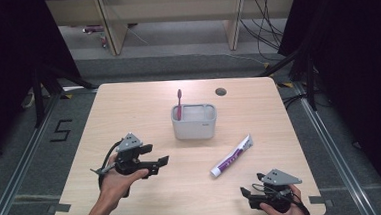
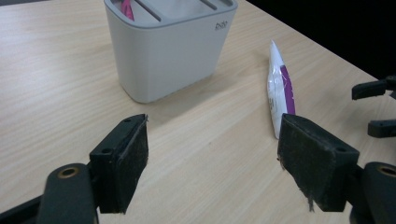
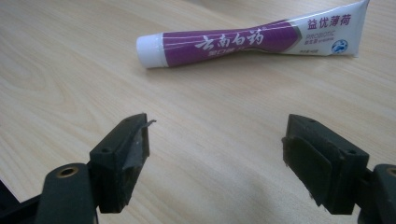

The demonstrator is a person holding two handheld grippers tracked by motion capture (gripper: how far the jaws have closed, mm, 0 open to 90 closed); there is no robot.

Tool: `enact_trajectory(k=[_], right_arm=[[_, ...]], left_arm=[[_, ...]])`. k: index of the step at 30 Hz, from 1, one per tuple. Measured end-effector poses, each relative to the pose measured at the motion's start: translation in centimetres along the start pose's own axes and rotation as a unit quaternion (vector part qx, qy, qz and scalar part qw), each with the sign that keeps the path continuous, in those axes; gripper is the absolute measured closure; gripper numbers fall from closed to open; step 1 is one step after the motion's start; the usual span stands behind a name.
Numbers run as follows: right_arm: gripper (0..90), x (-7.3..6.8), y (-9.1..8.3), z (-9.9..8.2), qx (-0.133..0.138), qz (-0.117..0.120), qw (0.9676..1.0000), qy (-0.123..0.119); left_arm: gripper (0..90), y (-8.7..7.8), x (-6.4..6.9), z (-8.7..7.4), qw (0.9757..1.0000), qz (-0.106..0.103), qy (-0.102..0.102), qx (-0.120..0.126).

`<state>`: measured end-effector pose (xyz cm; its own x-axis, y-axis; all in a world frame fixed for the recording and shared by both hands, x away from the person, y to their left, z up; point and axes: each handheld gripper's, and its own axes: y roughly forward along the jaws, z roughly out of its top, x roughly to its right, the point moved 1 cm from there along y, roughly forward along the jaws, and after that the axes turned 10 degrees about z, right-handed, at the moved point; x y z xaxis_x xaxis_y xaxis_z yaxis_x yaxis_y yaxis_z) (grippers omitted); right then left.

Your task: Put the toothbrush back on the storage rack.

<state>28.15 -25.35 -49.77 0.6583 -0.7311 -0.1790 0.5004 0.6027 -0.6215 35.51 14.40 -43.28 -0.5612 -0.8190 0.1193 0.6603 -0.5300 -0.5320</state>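
A grey toothbrush holder (image 1: 193,121) stands mid-table with a pink toothbrush (image 1: 179,104) upright in its left end. A white and purple toothpaste tube (image 1: 231,156) lies flat to its front right, cap toward the person. My left gripper (image 1: 161,164) hovers at the front left, pointing right toward the holder (image 2: 168,51) and tube (image 2: 279,88); its jaws are open (image 2: 212,161) with nothing between them. At the front right edge, my right gripper (image 1: 246,194) points at the tube (image 3: 247,42), open (image 3: 217,158) and holding nothing, a short way from the cap.
The wooden table (image 1: 128,106) has a round cable hole (image 1: 220,91) near its far edge. Bare wood lies between the two grippers. Dark curtains and stands flank the table, and desks stand behind it.
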Motion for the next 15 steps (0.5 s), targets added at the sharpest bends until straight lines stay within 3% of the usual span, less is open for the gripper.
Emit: enact_trajectory(k=[3,12,15], right_arm=[[22.8,0.3,-0.1,0.0,0.001,-0.016,0.9998,-0.010],[20.2,0.5,-0.1,0.1,0.010,-0.011,0.9999,0.002],[18.9,0.5,-0.1,0.1,0.009,-0.011,0.9999,0.001]], left_arm=[[24.2,-0.1,0.0,-0.6,1.0000,-0.006,0.000,-0.002],[24.2,-1.2,0.2,-3.1,0.9998,-0.006,0.005,-0.016],[24.0,-1.7,0.3,-3.8,0.9999,-0.008,0.004,-0.008]])
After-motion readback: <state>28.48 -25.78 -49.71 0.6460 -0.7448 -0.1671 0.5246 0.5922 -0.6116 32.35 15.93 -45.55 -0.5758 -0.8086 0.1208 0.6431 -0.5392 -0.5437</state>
